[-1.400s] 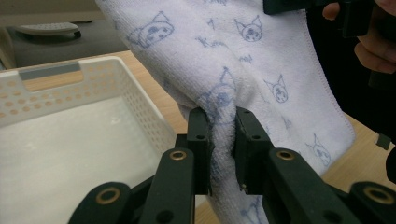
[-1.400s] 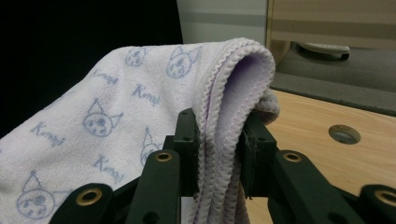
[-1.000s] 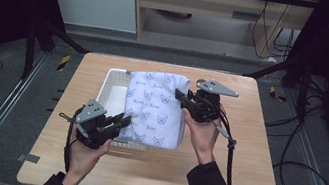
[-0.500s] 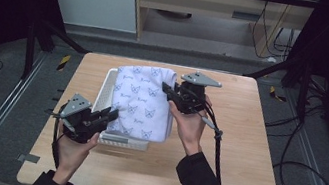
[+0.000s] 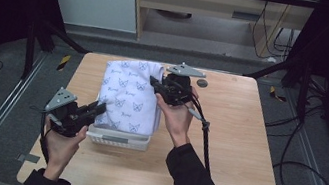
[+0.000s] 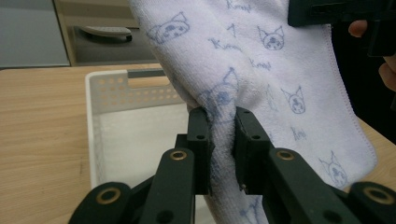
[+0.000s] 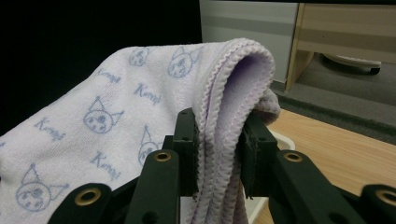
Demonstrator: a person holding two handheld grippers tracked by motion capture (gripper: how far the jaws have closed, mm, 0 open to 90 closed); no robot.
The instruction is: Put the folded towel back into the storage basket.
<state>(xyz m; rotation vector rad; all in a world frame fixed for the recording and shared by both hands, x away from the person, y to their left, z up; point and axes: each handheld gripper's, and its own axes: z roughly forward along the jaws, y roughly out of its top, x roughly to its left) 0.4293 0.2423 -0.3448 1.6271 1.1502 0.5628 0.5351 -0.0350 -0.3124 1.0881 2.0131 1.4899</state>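
A white towel [image 5: 130, 94] printed with blue cat faces hangs over a white perforated basket [image 5: 119, 139] on the wooden table. My left gripper [image 5: 99, 108] is shut on the towel's near left edge, and the left gripper view has the cloth [image 6: 224, 126] pinched between the pads. My right gripper [image 5: 155, 83] is shut on the far right edge, where a folded hem [image 7: 224, 121] sits between its jaws. The towel [image 7: 107, 116] is stretched between both grippers above the basket [image 6: 112, 93].
The wooden table [image 5: 244, 151] has open surface to the right and in front of the basket. A small dark round mark [image 5: 202, 83] lies near the table's far edge. Cables [image 5: 291, 169] trail on the floor at the right. A wooden cabinet [image 5: 207, 8] stands behind.
Both grippers have carried the towel to the left, and the basket has shifted left with them. The grips stay the same.
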